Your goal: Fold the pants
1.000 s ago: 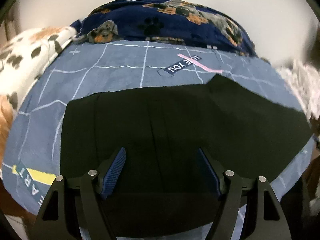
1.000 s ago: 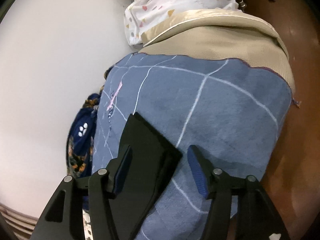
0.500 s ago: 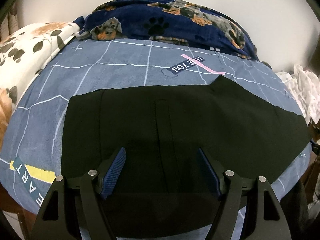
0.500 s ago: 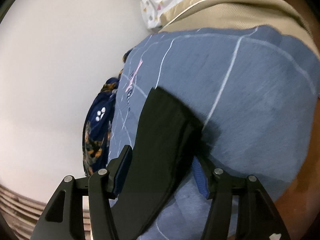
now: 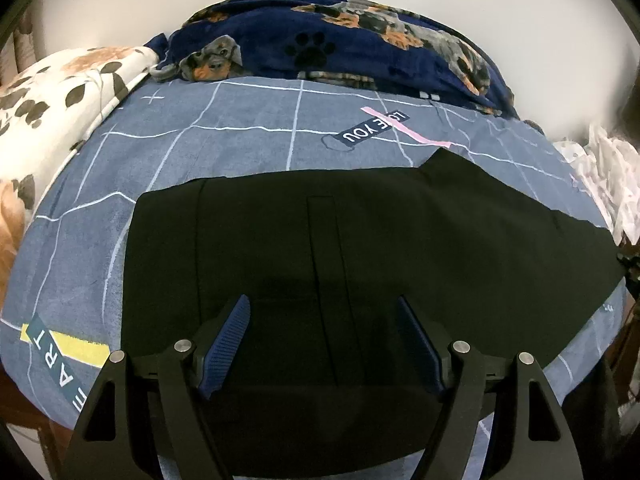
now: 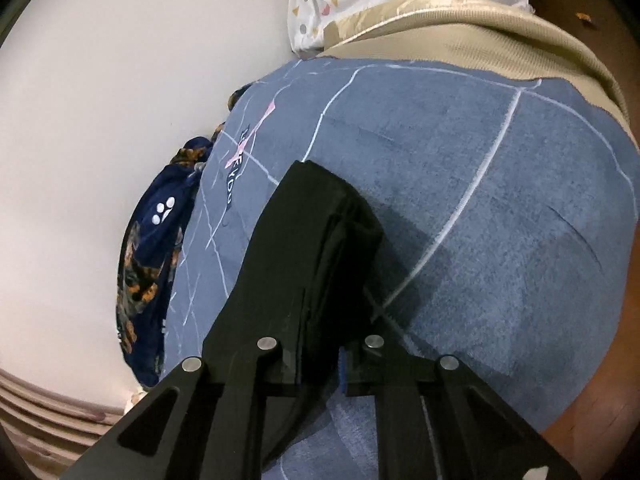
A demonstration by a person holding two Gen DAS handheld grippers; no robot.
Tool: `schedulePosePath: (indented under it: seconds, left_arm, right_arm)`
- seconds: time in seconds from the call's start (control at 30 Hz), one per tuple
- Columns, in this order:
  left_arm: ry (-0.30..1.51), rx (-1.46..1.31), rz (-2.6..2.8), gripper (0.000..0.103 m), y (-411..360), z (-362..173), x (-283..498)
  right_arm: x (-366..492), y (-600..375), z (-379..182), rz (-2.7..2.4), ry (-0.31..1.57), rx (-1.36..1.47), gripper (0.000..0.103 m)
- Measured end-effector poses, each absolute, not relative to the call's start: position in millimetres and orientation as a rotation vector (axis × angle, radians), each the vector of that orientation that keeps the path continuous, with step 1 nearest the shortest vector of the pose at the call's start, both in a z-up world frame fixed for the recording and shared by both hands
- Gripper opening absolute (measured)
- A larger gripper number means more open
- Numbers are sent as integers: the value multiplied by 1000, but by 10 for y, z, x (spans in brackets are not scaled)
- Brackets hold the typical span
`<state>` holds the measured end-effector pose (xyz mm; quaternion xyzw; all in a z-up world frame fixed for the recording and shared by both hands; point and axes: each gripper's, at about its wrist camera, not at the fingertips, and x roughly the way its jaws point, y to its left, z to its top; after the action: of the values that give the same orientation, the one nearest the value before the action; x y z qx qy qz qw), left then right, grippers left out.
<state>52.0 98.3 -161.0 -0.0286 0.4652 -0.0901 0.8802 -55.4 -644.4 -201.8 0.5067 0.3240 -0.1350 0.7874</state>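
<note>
The right gripper (image 6: 320,364) hides its own pads; its jaws are closing on the bunched leg end of the pants (image 6: 316,240), which a second ago lay flat between spread fingers. The left gripper (image 5: 323,344) hangs wide open above the pants (image 5: 360,248), gripping nothing, unmoved. The pants lie flat across the blue sheet (image 5: 240,132); their near edge is cut off. Beyond lies a dog blanket (image 5: 340,52).

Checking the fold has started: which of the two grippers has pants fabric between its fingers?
The right gripper: its jaws are closing on the black pants. The left gripper is open above them.
</note>
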Motion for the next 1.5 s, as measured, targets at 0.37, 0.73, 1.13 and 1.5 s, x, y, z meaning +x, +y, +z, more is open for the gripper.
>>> schedulePosePath:
  seconds: [0.37, 0.73, 1.13, 1.5]
  left_arm:
    - [923, 59, -189, 75, 775, -1506, 448]
    - [931, 115, -208, 78, 673, -1506, 436]
    - [944, 108, -201, 78, 692, -1518, 439]
    - [959, 107, -200, 79, 676, -1547, 458]
  right_arm:
    - [-347, -6116, -1628, -232, 703, 961, 12]
    - [-129, -5625, -1570, -148, 762, 880, 12]
    - [-26, -5099, -1628, -54, 811, 860, 12]
    - [40, -4747, -1665, -14, 865, 810, 12]
